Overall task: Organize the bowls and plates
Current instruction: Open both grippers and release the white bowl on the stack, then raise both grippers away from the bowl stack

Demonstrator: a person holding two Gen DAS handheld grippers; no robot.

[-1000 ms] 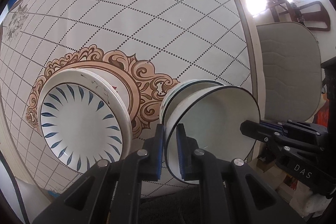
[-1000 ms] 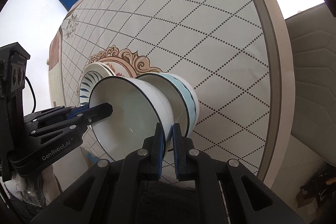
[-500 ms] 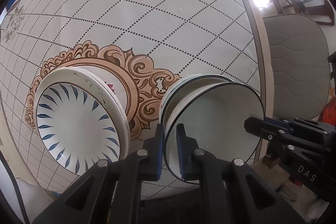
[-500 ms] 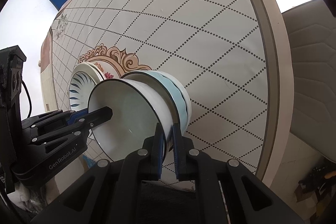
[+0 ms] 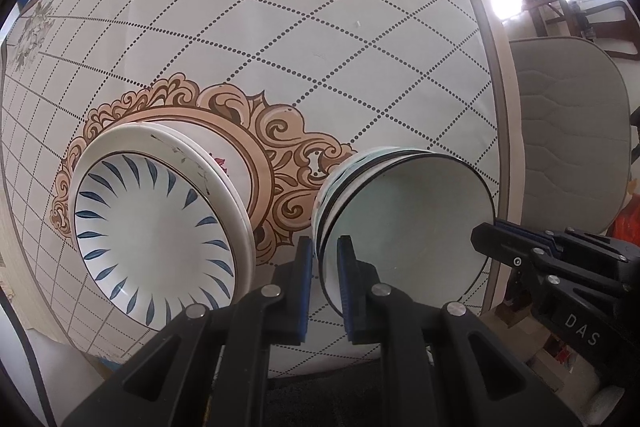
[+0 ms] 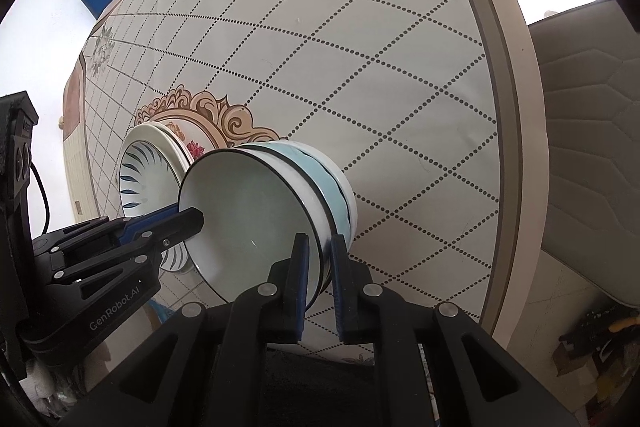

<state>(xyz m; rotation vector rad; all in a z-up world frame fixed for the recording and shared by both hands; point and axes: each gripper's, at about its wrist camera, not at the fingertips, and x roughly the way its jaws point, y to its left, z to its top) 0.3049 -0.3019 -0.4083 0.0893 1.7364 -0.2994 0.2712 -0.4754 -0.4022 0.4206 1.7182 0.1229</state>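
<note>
**A:** What fills the scene, starting with the biggest thing?

**B:** A round table (image 5: 280, 27) covered by a pale cloth printed with dotted diamonds and a tan scrollwork medallion (image 5: 280, 143). A padded grey chair (image 5: 568, 131) stands just beyond the table's edge.

**A:** And the dishes?

**B:** Two groups sit side by side near the medallion. On the left is a stack of plates (image 5: 160, 223); the top one is white with blue leaf strokes around its well. Just beside it is a stack of bowls (image 6: 340, 187), including a pale blue one, with a white black-rimmed bowl (image 5: 408, 231) nested on top. Like is kept with like, which seems the point of the sorting.

**A:** Who has hold of that top bowl?

**B:** Both tools. The left gripper (image 5: 323, 259) is nearly closed, its blue-padded fingers pinching the near rim, one inside the bowl and one outside. The right gripper (image 6: 319, 259) clamps the opposite rim the same way. In each wrist view the other gripper shows reaching in from the side.

**A:** Why two grips on one bowl?

**B:** Probably to keep it level and centred as it settles into the bowl below; a single rim pinch would let it tip.

**A:** Is it fully seated?

**B:** It looks nested, but whether it rests its full weight there, I cannot tell.
</note>
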